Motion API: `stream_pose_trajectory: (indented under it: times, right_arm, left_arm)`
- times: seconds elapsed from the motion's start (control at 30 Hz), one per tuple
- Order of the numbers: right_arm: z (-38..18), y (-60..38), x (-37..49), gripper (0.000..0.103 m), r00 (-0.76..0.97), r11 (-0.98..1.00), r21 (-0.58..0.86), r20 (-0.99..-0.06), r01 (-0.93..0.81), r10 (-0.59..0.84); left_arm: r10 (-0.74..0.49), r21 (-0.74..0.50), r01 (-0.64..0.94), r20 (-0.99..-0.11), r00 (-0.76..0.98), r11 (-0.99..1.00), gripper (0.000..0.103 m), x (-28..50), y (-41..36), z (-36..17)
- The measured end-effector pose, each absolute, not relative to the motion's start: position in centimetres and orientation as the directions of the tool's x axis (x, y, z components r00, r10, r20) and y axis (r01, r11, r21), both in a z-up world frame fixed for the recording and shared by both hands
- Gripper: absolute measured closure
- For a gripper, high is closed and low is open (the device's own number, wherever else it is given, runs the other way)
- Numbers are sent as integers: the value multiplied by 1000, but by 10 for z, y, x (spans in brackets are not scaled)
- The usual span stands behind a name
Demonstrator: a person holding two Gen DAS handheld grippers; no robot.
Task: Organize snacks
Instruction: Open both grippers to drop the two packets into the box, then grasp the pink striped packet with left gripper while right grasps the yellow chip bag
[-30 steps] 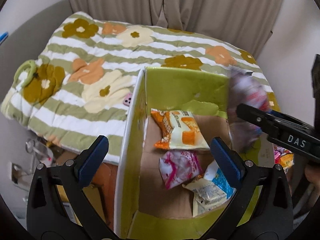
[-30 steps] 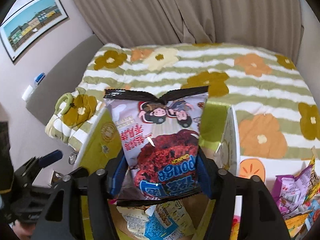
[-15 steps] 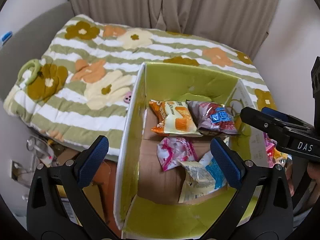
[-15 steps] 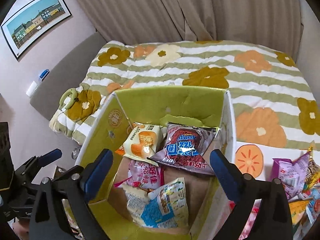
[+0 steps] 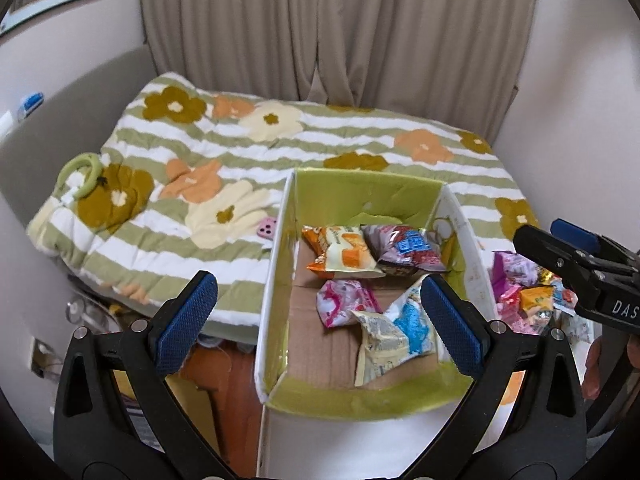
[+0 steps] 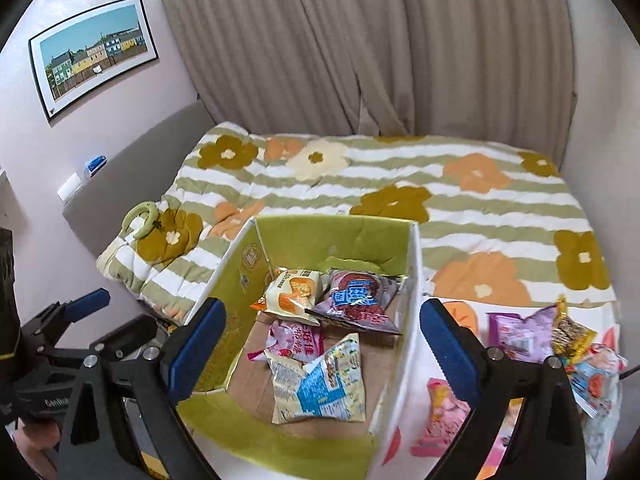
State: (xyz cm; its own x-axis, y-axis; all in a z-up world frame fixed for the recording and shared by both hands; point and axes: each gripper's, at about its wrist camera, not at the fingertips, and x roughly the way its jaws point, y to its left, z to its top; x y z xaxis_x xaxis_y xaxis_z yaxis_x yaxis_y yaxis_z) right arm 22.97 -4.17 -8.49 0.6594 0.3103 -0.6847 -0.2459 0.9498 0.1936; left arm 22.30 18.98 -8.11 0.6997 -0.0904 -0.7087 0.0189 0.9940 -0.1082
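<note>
Four snack packets lie in the open cardboard box (image 6: 412, 280) with green inner walls, which sits on the near edge of the bed (image 6: 460, 208): an orange-and-cream packet (image 6: 294, 290) and a dark red packet (image 6: 358, 298) side by side at the far end, a pink packet (image 6: 296, 340) in the middle, and a blue-and-cream packet (image 6: 320, 380) nearest the camera, overlapping the pink one. More loose snacks (image 6: 560, 340) are heaped on the bed just right of the box. The right gripper (image 6: 322, 340) has just been opening; its blue-padded fingers (image 6: 196, 344) now stand wide apart above the box with nothing between them. The left gripper (image 5: 316, 312) also has its fingers spread wide and empty, over the box's left wall. A flowered, green-striped quilt covers the bed, with beige curtains (image 6: 360, 48) behind
</note>
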Motion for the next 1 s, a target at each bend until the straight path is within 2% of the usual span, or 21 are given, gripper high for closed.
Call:
stream_pose_trajectory:
  times: [0.37,0.63,1.0]
  right_arm:
    - [-64,-97,144,6,761,990,112,-635,-80,133]
    - [-62,-164,102,6,795,999,39,-607,29,1]
    - [-87,-262,96,6,762,999,26,-648,27,-3]
  left_arm:
    - [-231,-153,173,-666,709,973,2,185,136,-70]
    - [-271,-156,225,-666,695,962,2,168,65,-72]
    - [-284,-174,234,-733,618,957,2,174,-59,-109]
